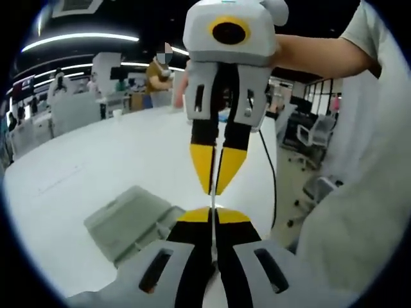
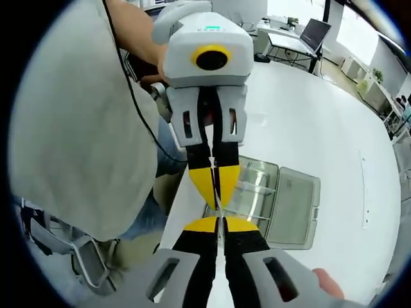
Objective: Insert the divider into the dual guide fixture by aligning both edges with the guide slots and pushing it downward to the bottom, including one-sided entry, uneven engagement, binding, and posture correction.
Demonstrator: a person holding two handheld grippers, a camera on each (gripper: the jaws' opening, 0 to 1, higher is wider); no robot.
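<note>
1. Working over a white, matte, round-edged worktop (image 1: 96, 167); an open office lies behind it with ceiling strip lights, desks, chairs and a few people far off.
2. My left gripper (image 1: 212, 212) rises from the bottom of the left gripper view: grey plastic shells, black arms, yellow tips. Its fingers (image 1: 196, 215) are pressed together on a thin edge.
3. My right gripper (image 2: 220, 222) looks the same in the right gripper view; its fingers (image 2: 241, 224) are likewise clamped on a thin edge.
4. The two grippers face each other tip to tip. Between them is the divider (image 1: 211, 200), a thin, clear, flat sheet seen edge-on, so it reads as a pale line. It is held up in the air, above the worktop edge.
5. The dual guide fixture (image 2: 263, 192) sits on the worktop below and beyond the tips: a boxy, translucent grey-green tray with clear ribs inside, and a flat lid-like panel (image 2: 293, 206) lying beside it.
6. I cannot tell whether the divider's lower edge touches the fixture.
7. A black cable (image 1: 273, 173) hangs from the right gripper.
</note>
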